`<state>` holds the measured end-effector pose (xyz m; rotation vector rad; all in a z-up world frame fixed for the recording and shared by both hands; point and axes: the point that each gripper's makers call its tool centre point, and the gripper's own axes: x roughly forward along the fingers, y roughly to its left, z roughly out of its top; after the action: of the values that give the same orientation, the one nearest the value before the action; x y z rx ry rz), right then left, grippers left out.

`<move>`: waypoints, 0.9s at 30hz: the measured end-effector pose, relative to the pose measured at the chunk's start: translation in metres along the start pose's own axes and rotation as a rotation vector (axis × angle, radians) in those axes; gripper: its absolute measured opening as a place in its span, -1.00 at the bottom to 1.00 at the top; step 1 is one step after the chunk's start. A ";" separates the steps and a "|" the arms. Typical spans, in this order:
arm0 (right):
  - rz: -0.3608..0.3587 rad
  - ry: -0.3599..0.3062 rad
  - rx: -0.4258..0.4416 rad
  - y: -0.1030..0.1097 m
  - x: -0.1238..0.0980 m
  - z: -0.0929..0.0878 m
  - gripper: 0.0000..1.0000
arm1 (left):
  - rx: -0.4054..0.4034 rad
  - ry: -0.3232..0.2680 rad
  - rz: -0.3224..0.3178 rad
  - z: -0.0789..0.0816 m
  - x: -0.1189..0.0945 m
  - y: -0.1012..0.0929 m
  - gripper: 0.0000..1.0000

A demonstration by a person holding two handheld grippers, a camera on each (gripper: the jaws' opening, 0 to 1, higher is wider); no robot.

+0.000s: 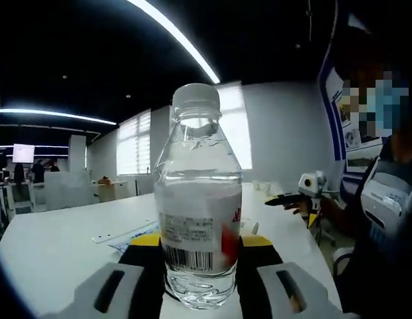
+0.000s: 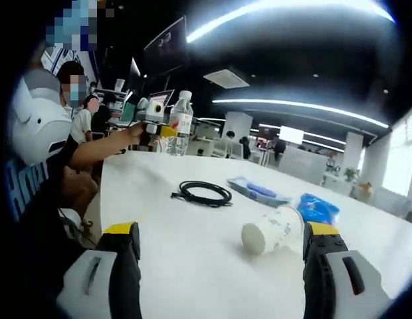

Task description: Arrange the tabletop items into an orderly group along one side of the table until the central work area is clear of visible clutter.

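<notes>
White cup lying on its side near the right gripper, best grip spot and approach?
Take the white cup across its middle body, coming down from above with the right gripper jaws straddling its long axis. It lies on its side, so the rounded wall is exposed and may roll; the blue packet crowds its far end.

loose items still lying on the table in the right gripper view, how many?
4: coiled black cable mid-table, flat blue pack beyond it, white cup on its side, blue bag just behind the cup. More may sit outside the view.
</notes>
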<state>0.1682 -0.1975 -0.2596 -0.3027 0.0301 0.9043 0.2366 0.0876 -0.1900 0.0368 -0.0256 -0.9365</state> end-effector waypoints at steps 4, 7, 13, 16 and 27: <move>-0.022 0.018 0.010 -0.003 -0.004 -0.003 1.00 | 0.004 -0.009 0.011 0.000 -0.002 0.017 -0.24; -0.027 0.026 0.010 -0.003 -0.006 -0.004 1.00 | 0.000 -0.017 0.012 0.000 -0.003 0.027 -0.24; -0.032 0.034 0.017 -0.003 -0.007 -0.006 1.00 | 0.002 0.010 0.032 -0.008 -0.003 0.048 -0.24; -0.032 0.037 0.021 -0.002 -0.008 -0.007 1.00 | -0.011 0.002 0.039 -0.009 -0.004 0.061 -0.24; -0.047 0.060 0.044 -0.001 -0.010 -0.012 1.00 | -0.024 -0.005 0.062 -0.015 -0.006 0.091 -0.24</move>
<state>0.1638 -0.2087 -0.2699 -0.2884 0.0976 0.8465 0.3071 0.1463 -0.2006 0.0114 -0.0197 -0.8744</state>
